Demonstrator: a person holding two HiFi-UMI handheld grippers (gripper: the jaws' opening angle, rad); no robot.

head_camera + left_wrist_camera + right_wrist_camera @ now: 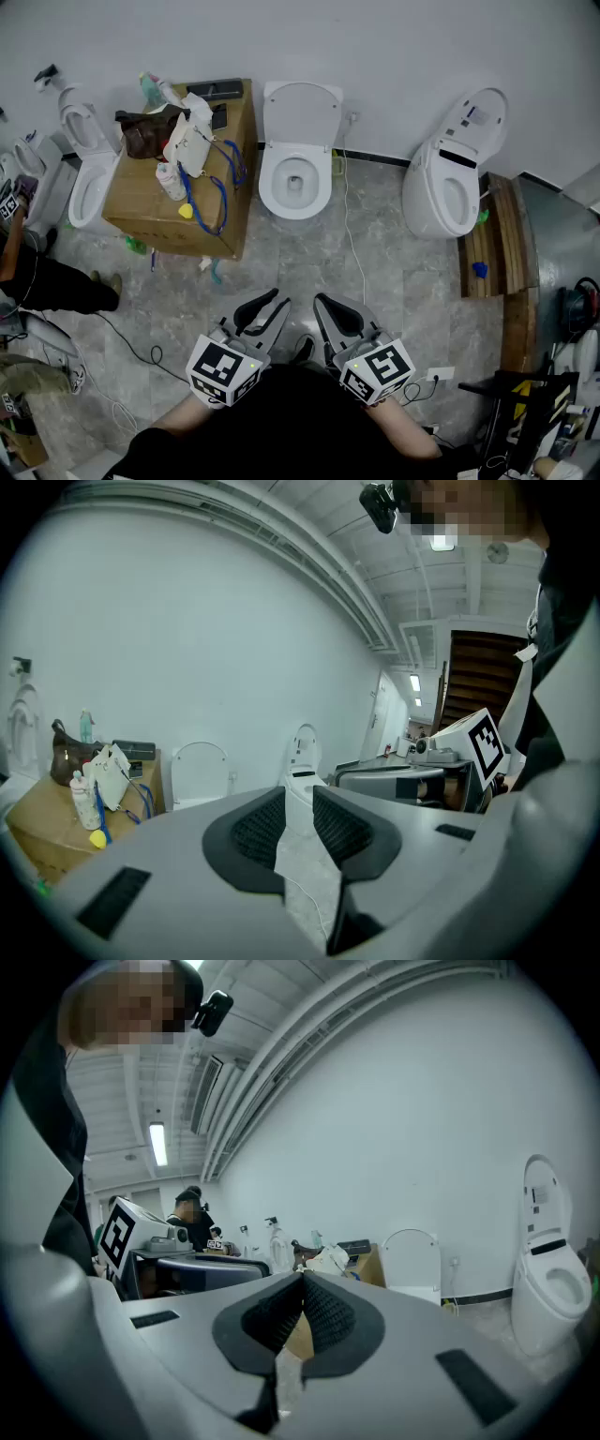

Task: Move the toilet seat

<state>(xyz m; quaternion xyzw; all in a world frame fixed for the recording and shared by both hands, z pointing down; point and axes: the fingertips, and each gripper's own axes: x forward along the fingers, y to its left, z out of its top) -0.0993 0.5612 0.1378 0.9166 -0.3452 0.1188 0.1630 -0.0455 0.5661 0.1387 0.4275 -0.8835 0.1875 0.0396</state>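
A white toilet stands against the far wall straight ahead, its lid raised against the wall. It also shows in the left gripper view as the toilet and in the right gripper view as the toilet. Both grippers are held low and close to my body, well short of it. My left gripper has a narrow gap between its pads and nothing in it. My right gripper is shut with its tips touching and holds nothing.
A second toilet with raised lid stands at the right, a third toilet at the left. A cardboard box with a bag, bottles and blue cord sits between left and middle toilets. A cable crosses the tiled floor. A wooden pallet lies right.
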